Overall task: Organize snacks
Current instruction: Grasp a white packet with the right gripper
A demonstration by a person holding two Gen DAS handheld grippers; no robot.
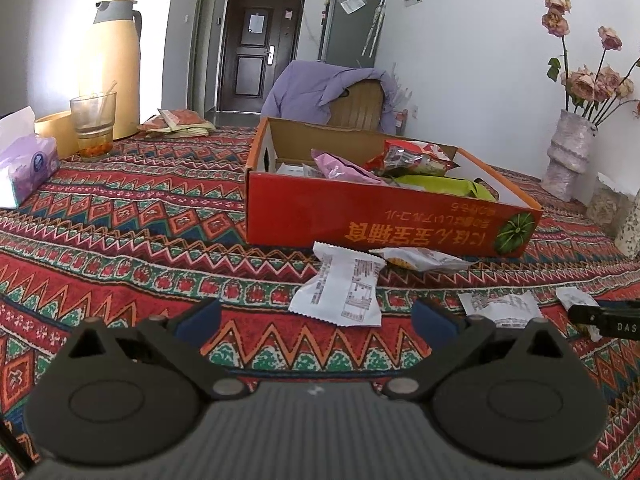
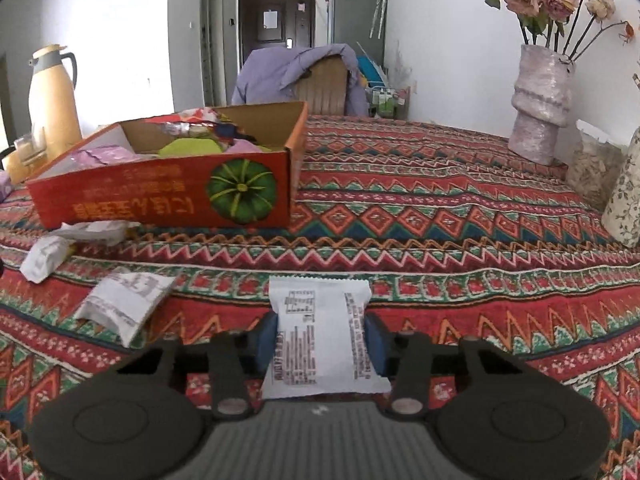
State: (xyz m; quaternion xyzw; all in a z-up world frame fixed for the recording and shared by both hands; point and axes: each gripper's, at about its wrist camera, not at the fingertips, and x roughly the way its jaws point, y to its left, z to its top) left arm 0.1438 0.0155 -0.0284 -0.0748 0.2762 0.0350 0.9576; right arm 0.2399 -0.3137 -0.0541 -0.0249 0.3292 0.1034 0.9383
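The print on the white snack packet (image 2: pixel 320 336) is too small to read, its near end hidden behind the right gripper (image 2: pixel 320 338), the snacks in the red box (image 2: pixel 160 196) are half hidden by its wall, and the floral container (image 2: pixel 624 200) is cut off by the right wrist view's edge

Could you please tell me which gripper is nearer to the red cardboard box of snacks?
Neither clearly. The left gripper hovers open before the red cardboard box; the right gripper, shut on a white snack packet, sits off its pumpkin-printed corner.

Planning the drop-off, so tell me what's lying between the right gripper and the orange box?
In the right wrist view, only bare patterned tablecloth lies between the right gripper, shut on a white packet, and the orange box; other packets sit off left.
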